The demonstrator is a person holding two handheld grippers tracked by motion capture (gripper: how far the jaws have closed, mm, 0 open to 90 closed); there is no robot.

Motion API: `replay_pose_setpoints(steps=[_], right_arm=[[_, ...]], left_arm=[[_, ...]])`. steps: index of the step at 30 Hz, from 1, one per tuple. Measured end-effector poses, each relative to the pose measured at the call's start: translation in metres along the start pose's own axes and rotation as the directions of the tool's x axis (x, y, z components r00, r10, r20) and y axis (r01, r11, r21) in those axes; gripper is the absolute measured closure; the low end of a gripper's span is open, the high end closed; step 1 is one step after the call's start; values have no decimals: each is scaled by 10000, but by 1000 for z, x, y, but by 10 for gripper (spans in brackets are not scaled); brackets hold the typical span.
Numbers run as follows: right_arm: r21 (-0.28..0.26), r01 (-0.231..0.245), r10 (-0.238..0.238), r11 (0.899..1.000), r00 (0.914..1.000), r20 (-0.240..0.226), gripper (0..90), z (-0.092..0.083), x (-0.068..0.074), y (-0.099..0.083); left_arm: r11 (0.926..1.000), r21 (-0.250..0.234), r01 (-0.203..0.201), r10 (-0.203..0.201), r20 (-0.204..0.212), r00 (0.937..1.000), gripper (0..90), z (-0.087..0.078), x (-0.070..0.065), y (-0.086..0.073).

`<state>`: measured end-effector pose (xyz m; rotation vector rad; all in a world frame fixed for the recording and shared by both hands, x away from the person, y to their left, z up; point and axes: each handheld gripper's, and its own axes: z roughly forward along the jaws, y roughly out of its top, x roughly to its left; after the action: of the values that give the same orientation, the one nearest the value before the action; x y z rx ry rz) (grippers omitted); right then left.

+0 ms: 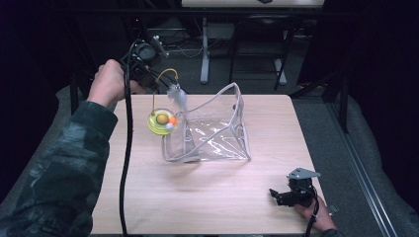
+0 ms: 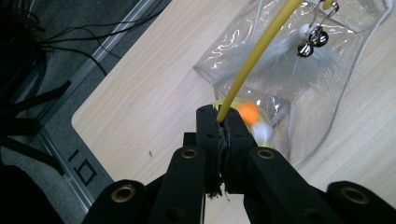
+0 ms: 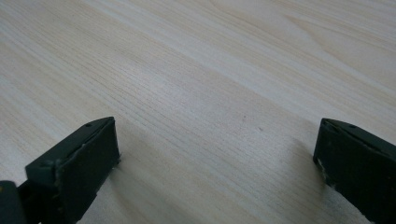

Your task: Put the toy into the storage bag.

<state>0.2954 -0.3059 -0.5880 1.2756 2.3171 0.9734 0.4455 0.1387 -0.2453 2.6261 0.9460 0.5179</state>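
Note:
A cat toy hangs over the table's far left: a yellow-green round dish holding orange and white balls, with a thin yellow wand arching up to a white feather and small bells. My left gripper is raised above the table's back left corner. In the left gripper view its jaws are shut on the yellow wand. A clear plastic bag stands open just right of the toy. My right gripper rests near the front right edge, open, with only bare wood between its jaws.
The light wooden table has rounded corners and its left edge lies close below the toy. Beyond the table are dark floor, cables and table legs. A black cable trails from the left gripper across the table's left side.

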Motion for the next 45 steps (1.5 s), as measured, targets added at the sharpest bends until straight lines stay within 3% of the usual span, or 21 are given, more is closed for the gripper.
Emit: replay_pose_setpoints(steps=[18, 27, 45], right_arm=[[-13, -7, 7, 10000, 10000, -2, 0, 0, 0, 0], [-15, -3, 3, 10000, 10000, 0, 0, 0, 0, 0], [-14, -5, 5, 10000, 10000, -5, 0, 0, 0, 0]], left_arm=[[9985, -331, -429, 439, 307, 9986, 879, -2, -16, 18], [9972, -284, -695, 711, 583, 9958, 879, 10, -27, 31], [9956, -245, -904, 926, 1064, 9900, 879, 38, -37, 35]])
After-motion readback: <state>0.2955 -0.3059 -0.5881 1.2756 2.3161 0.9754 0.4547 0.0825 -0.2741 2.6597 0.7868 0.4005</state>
